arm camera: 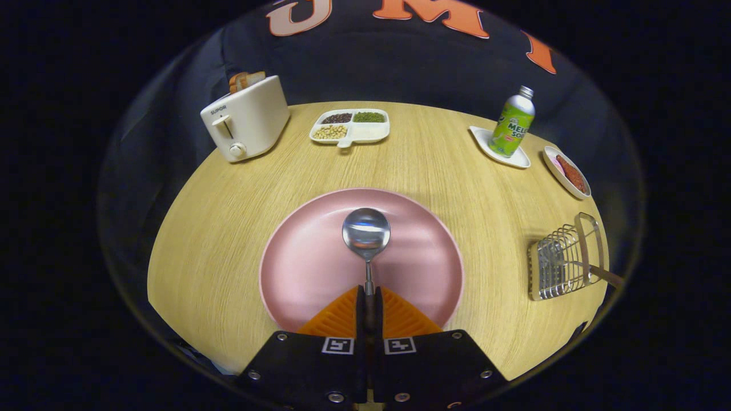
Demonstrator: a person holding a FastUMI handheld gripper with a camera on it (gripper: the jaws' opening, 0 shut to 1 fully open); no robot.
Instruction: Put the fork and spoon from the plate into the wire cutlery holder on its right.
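The gripper (368,294) is closing both fingers (342,317) on the handle of a shiny metal spoon (366,233), whose bowl is lying ahead of them over the middle of a round pink plate (302,268) near the bench's (228,217) front edge. A wire cutlery holder (562,264) is lying toward the right edge, a handle sticking out of it. A white toaster (246,119) is standing at the far left corner.

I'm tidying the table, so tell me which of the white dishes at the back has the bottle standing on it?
The small white dish beyond the wire holder, carrying the green bottle. The divided tray holds beans; the claw grips the spoon.
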